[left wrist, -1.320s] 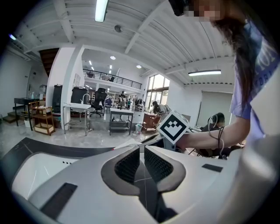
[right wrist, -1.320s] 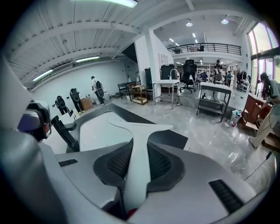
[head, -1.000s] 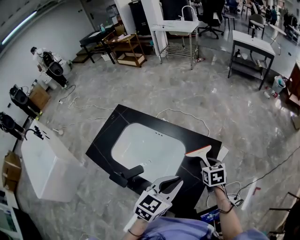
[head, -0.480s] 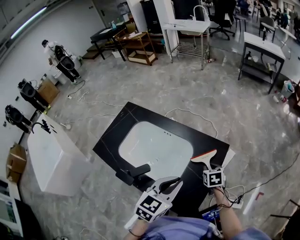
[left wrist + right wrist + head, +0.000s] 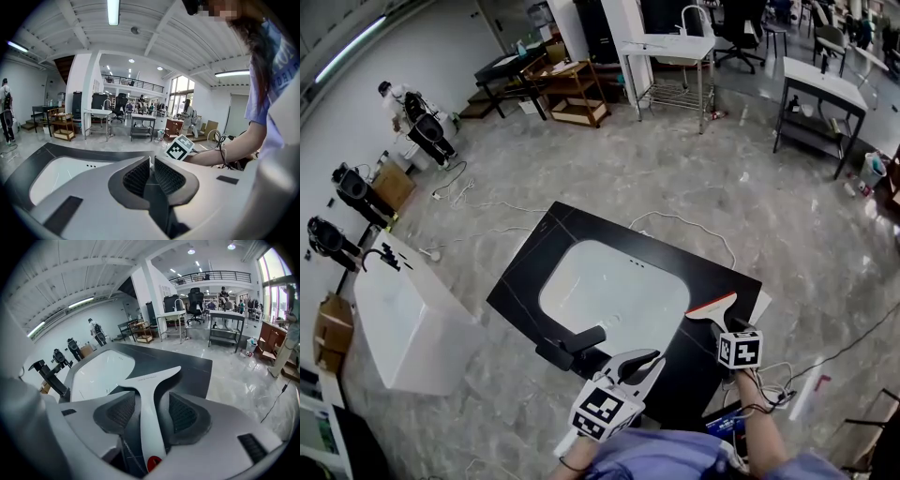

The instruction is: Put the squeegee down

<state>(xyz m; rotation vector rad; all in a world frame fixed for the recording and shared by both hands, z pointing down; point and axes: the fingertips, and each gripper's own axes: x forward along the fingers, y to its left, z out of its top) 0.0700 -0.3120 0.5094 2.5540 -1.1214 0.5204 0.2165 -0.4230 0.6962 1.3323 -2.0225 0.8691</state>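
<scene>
Head view puts the black rectangular slab surface [image 5: 546, 246] with its white sunken basin [image 5: 614, 295] under both hands, with grey polished floor [image 5: 609, 178] all round. Over the slab's near right corner lies the white T-shaped plastic squeegee [image 5: 151, 380], its blade out toward the basin and its handle running back into the right gripper [image 5: 152, 411]. That gripper's ribbed dark fingers [image 5: 183, 414] are opening — the handle lies between them with a gap on either side, so nothing pinches it. The left gripper [image 5: 151, 171] hangs beside it over the near edge, its fingers drawn nearly together on nothing.

The risk, as I judge it, lies in the withdrawal. The handle's end rests deep in the right gripper's throat, so a careless pull back could drag the squeegee along. It sits close to the slab's corner, where a tug or tilt could send it over the edge to the floor. Whether the blade already bears on the surface I cannot tell; if not, it would drop and might skid.

Against a second ago, the squeegee is at much the same corner and the right gripper looks a little lower — the left has barely shifted.
</scene>
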